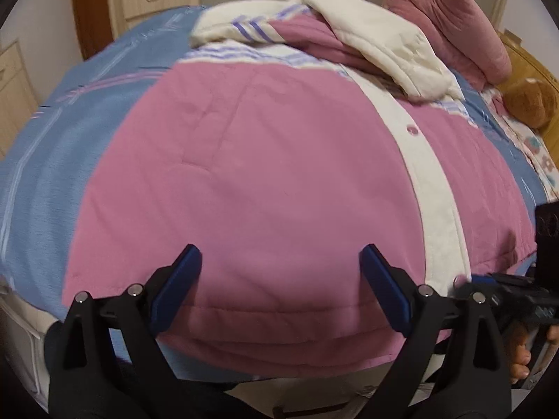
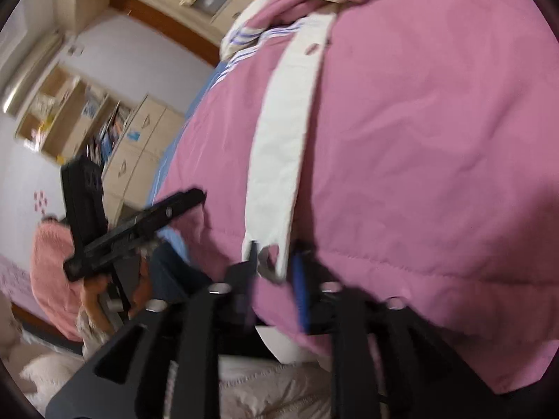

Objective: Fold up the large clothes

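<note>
Jaws of the left gripper (image 1: 281,279) gape above the pink jacket (image 1: 265,160) hem, while the right gripper (image 2: 274,272) jaws straddle its white placket (image 2: 283,132), grip unclear.

Blue bedsheet with pale stripe pattern (image 1: 42,160), covering the bed from 7 to 11 o'clock in the left wrist view. Dusty-pink bunched pillow (image 1: 450,17) at 1 o'clock. Brown plush toy (image 1: 531,101) at 2 o'clock, beside a floral-print cloth (image 1: 538,153). Cream wooden cabinet with drawers (image 2: 136,160) at 9 o'clock in the right wrist view; cluttered open wooden shelf (image 2: 63,111) to its left.
</note>
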